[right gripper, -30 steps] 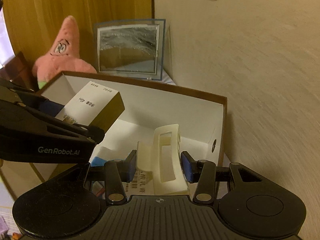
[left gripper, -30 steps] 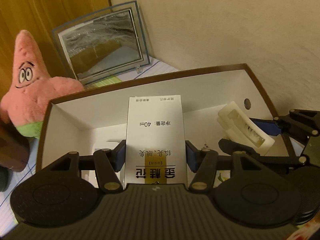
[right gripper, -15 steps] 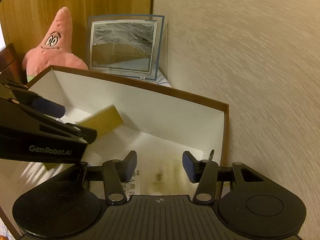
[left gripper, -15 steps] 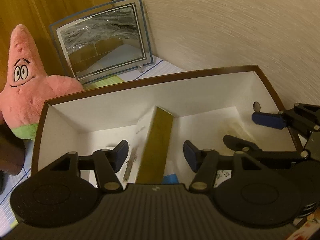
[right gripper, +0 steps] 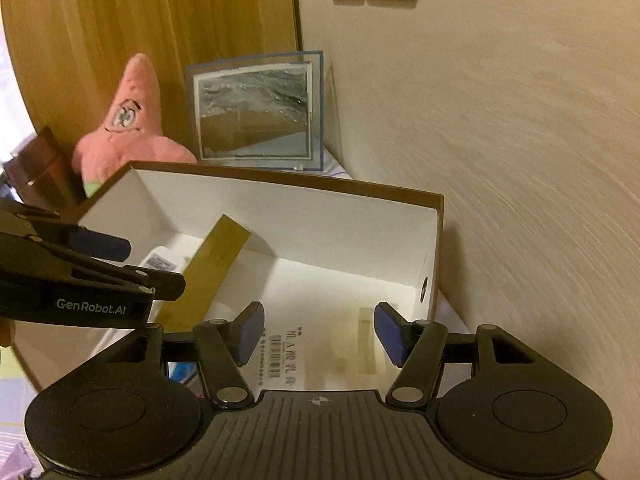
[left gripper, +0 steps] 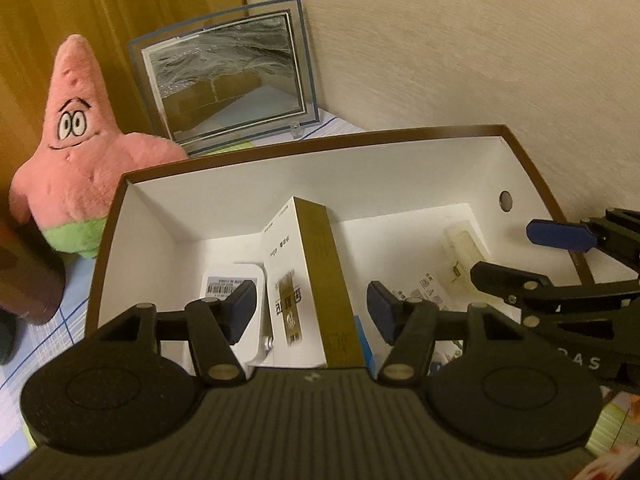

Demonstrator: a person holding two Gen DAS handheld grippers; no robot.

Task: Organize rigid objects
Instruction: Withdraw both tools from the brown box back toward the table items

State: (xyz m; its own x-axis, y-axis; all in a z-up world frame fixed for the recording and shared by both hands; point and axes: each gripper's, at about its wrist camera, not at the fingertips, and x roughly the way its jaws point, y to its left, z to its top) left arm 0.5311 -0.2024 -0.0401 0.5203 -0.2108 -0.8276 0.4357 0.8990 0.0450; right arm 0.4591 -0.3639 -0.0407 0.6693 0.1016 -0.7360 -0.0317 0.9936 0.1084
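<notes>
Against a pale wall, with a pink star toy (left gripper: 76, 152) and a glass picture frame (left gripper: 228, 76) behind it, we look through the left camera into the open box (left gripper: 320, 140), where our left claw (left gripper: 310, 312) stands apart and empty over the white-and-gold carton (left gripper: 308, 280), which leans on a white case (left gripper: 236, 292). Through the right camera, our right claw (right gripper: 318, 334) is opening with nothing pressed between its pads, and the cream plastic part (right gripper: 366, 340) lies below by the right wall, so we judge both pieces stowed and cannot tell what remains outside.
</notes>
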